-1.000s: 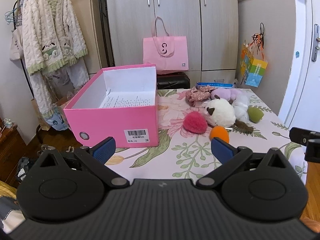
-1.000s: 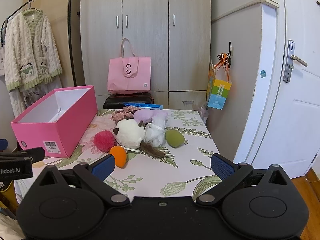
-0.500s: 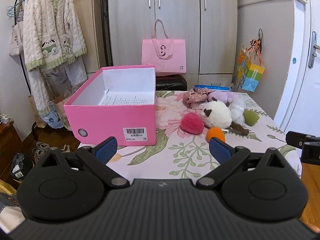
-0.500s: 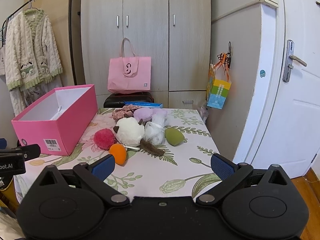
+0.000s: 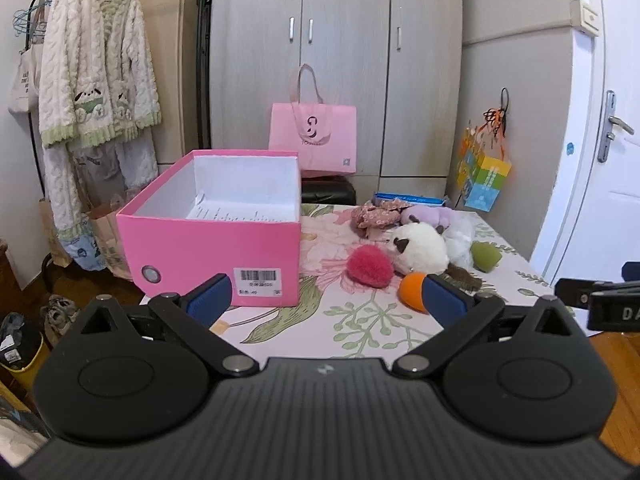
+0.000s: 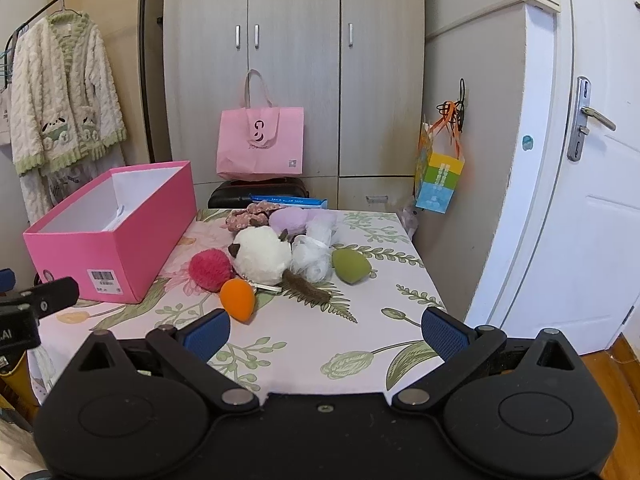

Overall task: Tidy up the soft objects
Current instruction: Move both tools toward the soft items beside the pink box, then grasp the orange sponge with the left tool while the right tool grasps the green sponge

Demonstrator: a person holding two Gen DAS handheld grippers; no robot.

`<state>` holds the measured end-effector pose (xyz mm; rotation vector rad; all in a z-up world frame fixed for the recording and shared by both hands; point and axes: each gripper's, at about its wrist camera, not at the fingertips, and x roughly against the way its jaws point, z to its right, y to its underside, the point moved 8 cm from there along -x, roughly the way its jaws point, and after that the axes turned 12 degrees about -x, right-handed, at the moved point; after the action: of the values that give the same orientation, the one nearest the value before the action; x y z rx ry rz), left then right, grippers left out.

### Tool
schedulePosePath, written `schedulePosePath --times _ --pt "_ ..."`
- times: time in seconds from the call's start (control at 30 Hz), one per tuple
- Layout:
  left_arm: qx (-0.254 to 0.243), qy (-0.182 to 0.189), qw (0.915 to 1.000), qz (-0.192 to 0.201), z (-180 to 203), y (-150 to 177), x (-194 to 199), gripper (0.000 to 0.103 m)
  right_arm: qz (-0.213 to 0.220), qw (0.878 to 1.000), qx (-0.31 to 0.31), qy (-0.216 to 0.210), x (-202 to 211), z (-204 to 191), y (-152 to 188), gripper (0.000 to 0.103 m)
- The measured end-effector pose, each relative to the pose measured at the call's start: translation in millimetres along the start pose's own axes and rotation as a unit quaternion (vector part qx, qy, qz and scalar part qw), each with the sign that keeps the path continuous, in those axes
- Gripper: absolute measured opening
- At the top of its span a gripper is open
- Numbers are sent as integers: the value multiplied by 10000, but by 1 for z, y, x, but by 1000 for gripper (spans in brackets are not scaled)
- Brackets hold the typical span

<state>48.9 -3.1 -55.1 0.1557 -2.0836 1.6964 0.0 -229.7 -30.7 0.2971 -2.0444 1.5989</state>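
Two blue-padded fingers of the left claw point(image 5: 327, 300) stand spread wide with nothing between them, low over the near edge of the floral table point(image 5: 360, 328). From the left wrist view, an open pink box point(image 5: 216, 256) sits on the table's left side, a printed sheet lying inside. Right of it lie the soft things: a pink pompom point(image 5: 370, 267), an orange sponge point(image 5: 413, 291) and a white plush point(image 5: 420, 249), with a green sponge point(image 5: 485, 255) farther right.

From the right wrist view, the right claw point(image 6: 326, 334) is likewise released and empty, short of the cluster. The orange sponge point(image 6: 237, 299) lies nearest, the pompom point(image 6: 211, 269) and plush point(image 6: 262, 254) touching behind it; the box point(image 6: 116, 256) stands left.
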Motion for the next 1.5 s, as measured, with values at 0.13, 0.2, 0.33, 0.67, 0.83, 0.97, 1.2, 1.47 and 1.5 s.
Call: schedulePosePath --times 0.13,0.2,0.33,0.67,0.83,0.97,1.2,1.47,1.5 --pt "-109 -120 9999 -44 0 3 -1 103 128 9998 78 -163 6 -6 -1 103" --pt "-135 -126 9998 -74 0 4 -3 103 175 9996 140 -178 8 -9 -1 103" --pt "-158 -113 9998 -89 0 5 -2 103 160 9994 235 -177 7 -12 4 103" --pt "-200 -94 9996 -187 1 9 -5 103 51 9996 259 -136 4 -8 12 103" --pt "-228 -89 9994 -226 2 8 -7 103 54 9991 380 -154 5 -8 12 103" --pt "-238 -87 9994 -240 4 7 -10 103 28 9985 386 -399 7 -8 5 103" --pt "-281 -19 9992 -277 11 -10 -35 103 210 9952 261 -925 -8 -1 -13 103" --pt "-156 488 9982 -308 37 -12 -87 101 564 9889 123 -1368 -57 21 -29 103" --pt "-188 544 9977 -348 42 -11 -94 101 515 9881 55 -1451 -66 24 -30 103"
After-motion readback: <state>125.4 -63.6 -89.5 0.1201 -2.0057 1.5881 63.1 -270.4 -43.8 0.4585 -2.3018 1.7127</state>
